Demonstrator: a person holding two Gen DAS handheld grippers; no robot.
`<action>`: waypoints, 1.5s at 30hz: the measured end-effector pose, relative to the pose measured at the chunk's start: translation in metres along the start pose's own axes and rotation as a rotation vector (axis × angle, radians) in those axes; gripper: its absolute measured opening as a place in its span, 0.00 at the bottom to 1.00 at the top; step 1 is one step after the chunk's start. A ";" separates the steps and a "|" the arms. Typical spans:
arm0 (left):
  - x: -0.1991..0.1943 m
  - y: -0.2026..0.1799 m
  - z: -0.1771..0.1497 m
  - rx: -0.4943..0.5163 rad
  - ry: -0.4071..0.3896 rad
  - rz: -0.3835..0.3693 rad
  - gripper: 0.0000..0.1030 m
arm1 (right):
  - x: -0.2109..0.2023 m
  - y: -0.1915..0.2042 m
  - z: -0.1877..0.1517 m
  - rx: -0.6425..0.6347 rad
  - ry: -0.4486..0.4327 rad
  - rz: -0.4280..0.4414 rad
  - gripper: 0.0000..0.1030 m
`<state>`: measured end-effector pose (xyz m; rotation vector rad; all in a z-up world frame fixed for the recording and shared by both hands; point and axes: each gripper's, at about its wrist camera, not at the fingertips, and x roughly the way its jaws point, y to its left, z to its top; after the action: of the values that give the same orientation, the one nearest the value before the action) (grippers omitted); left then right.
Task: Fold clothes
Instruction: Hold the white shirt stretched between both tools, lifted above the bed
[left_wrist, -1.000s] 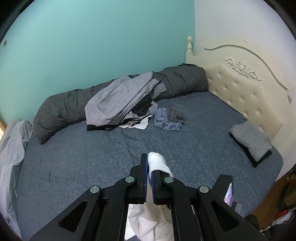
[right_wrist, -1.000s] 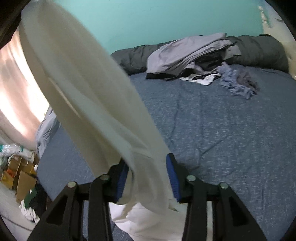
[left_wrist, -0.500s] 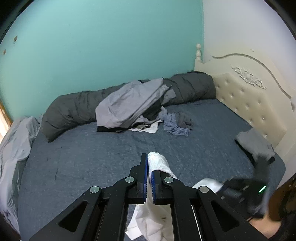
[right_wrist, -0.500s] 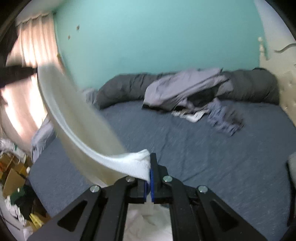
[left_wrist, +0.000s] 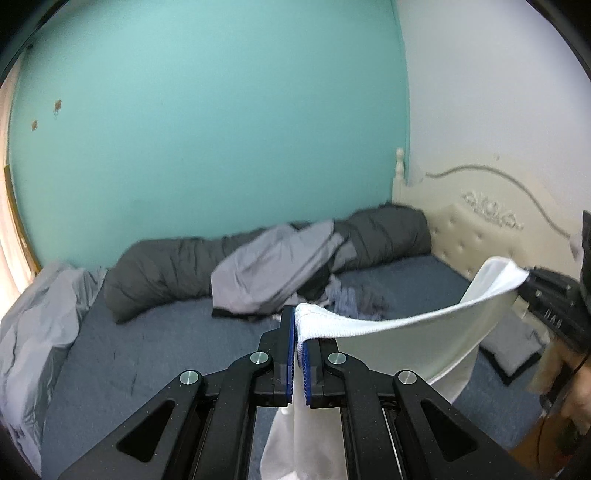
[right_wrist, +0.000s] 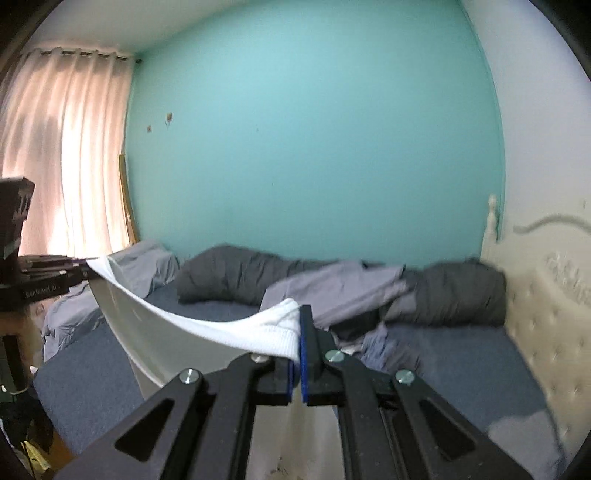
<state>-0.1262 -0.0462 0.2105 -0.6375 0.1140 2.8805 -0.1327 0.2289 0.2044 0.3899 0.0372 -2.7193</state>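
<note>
Left tongs (left_wrist: 300, 343) clamped tight on white garment (left_wrist: 406, 343) ribbed hem, right tongs (right_wrist: 298, 354) clamped on same hem, garment stretched between them above blue bed (left_wrist: 166, 350), grey clothes pile (left_wrist: 273, 273) at bed's far side

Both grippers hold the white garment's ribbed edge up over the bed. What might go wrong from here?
1. The left gripper and right gripper each pinch only a narrow bit of the white garment; a tug could pull the hem free.
2. The edge between them sags rather than running taut, so a fold laid now may come out crooked.
3. The lower part hangs bunched below the fingers and could land crumpled on the blue bed sheet.
</note>
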 end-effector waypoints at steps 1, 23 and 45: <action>-0.007 -0.001 0.006 -0.002 -0.016 0.001 0.03 | -0.007 0.001 0.011 -0.011 -0.016 -0.004 0.02; -0.175 -0.027 0.096 0.036 -0.282 0.059 0.03 | -0.146 0.032 0.121 -0.110 -0.235 -0.040 0.02; -0.110 -0.019 0.049 -0.008 -0.144 0.004 0.03 | -0.091 0.022 0.081 -0.091 -0.044 -0.028 0.02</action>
<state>-0.0443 -0.0401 0.3010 -0.4300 0.0839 2.9206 -0.0648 0.2367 0.3078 0.3054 0.1550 -2.7412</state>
